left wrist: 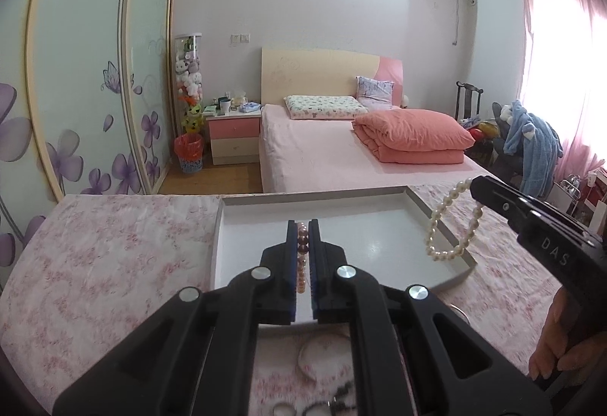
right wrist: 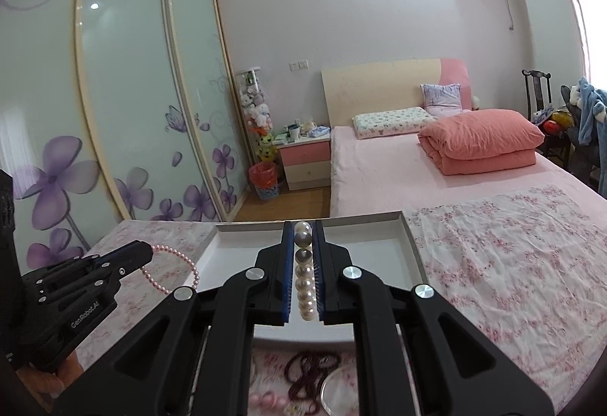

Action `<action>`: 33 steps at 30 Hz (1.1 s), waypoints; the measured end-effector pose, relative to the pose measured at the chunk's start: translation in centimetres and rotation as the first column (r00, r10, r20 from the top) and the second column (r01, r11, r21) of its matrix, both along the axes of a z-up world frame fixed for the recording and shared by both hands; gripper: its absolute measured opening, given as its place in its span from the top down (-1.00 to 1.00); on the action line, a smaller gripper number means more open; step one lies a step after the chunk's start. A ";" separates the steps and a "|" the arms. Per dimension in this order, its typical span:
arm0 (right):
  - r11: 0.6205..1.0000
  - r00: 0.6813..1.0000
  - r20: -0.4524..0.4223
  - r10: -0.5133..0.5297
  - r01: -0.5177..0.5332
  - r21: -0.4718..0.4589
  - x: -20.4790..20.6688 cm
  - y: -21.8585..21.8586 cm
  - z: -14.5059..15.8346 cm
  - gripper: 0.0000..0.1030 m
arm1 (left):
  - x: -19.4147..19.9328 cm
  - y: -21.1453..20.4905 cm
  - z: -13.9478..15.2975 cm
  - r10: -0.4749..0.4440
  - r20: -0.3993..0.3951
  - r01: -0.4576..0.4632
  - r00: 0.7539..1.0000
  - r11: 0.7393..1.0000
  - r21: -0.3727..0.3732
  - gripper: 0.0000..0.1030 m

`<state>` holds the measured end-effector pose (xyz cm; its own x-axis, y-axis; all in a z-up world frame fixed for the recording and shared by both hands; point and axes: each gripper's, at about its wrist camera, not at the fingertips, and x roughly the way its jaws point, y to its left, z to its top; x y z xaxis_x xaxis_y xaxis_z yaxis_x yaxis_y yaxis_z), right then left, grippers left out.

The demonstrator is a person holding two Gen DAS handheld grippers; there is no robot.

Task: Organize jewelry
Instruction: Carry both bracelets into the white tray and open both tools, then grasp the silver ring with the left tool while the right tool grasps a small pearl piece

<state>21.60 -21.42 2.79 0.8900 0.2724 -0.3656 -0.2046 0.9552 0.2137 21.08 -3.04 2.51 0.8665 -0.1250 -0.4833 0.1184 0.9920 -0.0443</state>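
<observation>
Nearest, the left tongs (left wrist: 302,256) are clamped on a pink bead bracelet (left wrist: 302,256), the right tongs (right wrist: 303,264) on a white pearl bracelet (right wrist: 305,275). Both bracelets hang from the tips over a grey tray (left wrist: 436,211) on the floral-clothed desk (left wrist: 114,245). Beyond the tongs stands a pink bed (left wrist: 322,154).

Grippers: two, the left gripper (left wrist: 302,226) and the right gripper (right wrist: 303,226). Bracelets held: two, one pink bead bracelet (right wrist: 170,270) and one white pearl bracelet (left wrist: 453,222). Grey tray (left wrist: 379,234): one; pillows (left wrist: 324,107): two; folded quilt (left wrist: 411,137): one.
</observation>
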 end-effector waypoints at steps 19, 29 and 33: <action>1.000 0.983 -0.183 -0.007 0.006 -0.005 9.6 1.2 -4.6 0.76 | 9.8 0.0 -5.9 0.006 -0.147 -0.006 0.989 1.000 -0.003 0.86; 0.999 0.986 -0.165 -0.033 0.035 0.010 7.1 -0.8 -3.5 0.34 | 8.4 1.5 -5.0 0.025 -0.139 -0.030 0.990 0.999 -0.035 0.66; 0.999 0.987 -0.155 -0.032 0.033 0.009 5.1 -1.6 -2.9 0.34 | 6.3 2.8 -4.1 0.045 -0.125 -0.050 0.991 0.998 -0.039 0.49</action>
<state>26.72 -23.05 -0.16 0.8314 0.2493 -0.4966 -0.1371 0.9581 0.2514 27.42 -0.26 -1.59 0.8055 -0.1076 -0.5828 0.0622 0.9933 -0.0975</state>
